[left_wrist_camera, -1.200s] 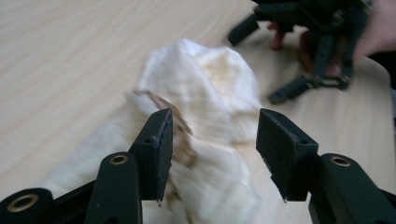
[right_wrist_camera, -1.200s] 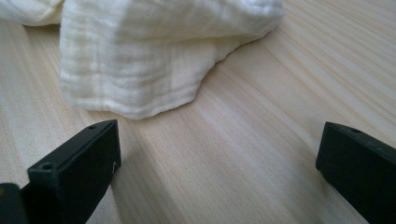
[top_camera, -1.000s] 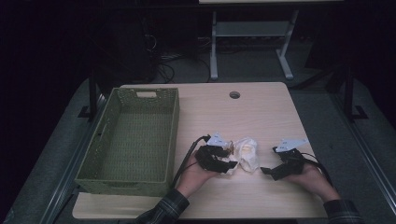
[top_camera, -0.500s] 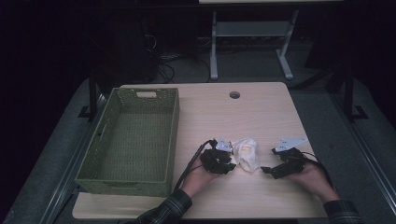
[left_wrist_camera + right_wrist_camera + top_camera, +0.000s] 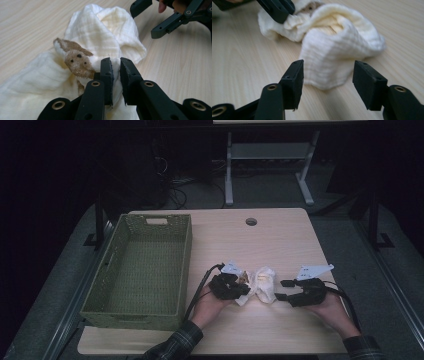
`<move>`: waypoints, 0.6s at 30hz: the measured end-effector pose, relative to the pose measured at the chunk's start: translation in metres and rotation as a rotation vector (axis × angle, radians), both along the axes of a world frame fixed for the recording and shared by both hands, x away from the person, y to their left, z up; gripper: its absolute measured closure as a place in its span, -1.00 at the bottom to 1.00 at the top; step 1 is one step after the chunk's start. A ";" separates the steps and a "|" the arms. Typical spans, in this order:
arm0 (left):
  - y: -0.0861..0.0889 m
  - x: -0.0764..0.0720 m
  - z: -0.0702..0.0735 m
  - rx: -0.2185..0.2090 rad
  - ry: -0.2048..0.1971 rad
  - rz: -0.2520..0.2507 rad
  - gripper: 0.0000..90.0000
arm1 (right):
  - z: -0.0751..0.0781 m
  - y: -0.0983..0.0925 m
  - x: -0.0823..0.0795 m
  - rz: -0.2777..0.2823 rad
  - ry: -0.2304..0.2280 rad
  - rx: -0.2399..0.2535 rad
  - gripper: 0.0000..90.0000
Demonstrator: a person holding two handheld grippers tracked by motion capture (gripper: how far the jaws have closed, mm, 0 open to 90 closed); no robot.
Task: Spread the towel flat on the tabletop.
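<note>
On the wooden table (image 5: 280, 240), near its front edge and between the two hands, lies item one: a crumpled cream muslin cloth (image 5: 263, 285) with a small brown plush animal head (image 5: 77, 63) sewn to it. Condition: bunched, unfolded, one end humped up, the other trailing flat.

Item two: left gripper (image 5: 115, 68). Its jaws have just been closing and are now pinched together on a fold of the cloth beside the plush head; white fabric shows squeezed in the narrow gap between the pads. Compared with a second ago in the high view, this gripper (image 5: 239, 287) has moved in slightly against the cloth's left end.

Item three: right gripper (image 5: 328, 75). Its jaws have just been closing too, yet they stand about half apart with nothing between them; the cloth's humped end lies just ahead of the pads, not touching. In the high view it (image 5: 282, 290) sits just right of the cloth, a little closer to it than before.

Item four: green woven basket (image 5: 186, 265), at the table's left, apart from the cloth, nothing visible inside it.

Assessment: one end of the cloth appears secured, the other not yet taken. Judged likely next requirement: the right gripper advances and closes on the near hump, so the cloth can be lifted or spread by both ends.
</note>
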State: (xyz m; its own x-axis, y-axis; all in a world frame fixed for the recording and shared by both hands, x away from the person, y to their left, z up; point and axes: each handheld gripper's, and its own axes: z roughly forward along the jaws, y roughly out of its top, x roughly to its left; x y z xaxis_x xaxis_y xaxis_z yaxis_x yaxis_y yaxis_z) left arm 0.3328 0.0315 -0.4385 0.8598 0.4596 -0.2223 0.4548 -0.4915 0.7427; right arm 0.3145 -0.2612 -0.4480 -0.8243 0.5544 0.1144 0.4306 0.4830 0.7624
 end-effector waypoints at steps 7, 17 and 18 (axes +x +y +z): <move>0.008 0.007 0.005 -0.055 0.013 0.025 0.82 | 0.001 0.011 0.010 0.005 0.046 0.028 0.20; 0.013 0.008 0.018 -0.098 -0.022 0.057 0.82 | -0.001 0.010 0.015 0.005 0.085 -0.011 0.95; 0.014 0.009 0.019 -0.098 -0.028 0.062 0.82 | 0.000 0.009 0.015 0.000 0.085 -0.012 0.95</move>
State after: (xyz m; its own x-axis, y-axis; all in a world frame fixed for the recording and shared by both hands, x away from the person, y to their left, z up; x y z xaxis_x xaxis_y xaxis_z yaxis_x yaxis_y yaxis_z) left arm 0.3413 0.0453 -0.4199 0.8368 0.4898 -0.2447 0.4604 -0.3875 0.7987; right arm 0.3299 -0.2520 -0.4482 -0.8119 0.5563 0.1767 0.4933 0.4921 0.7173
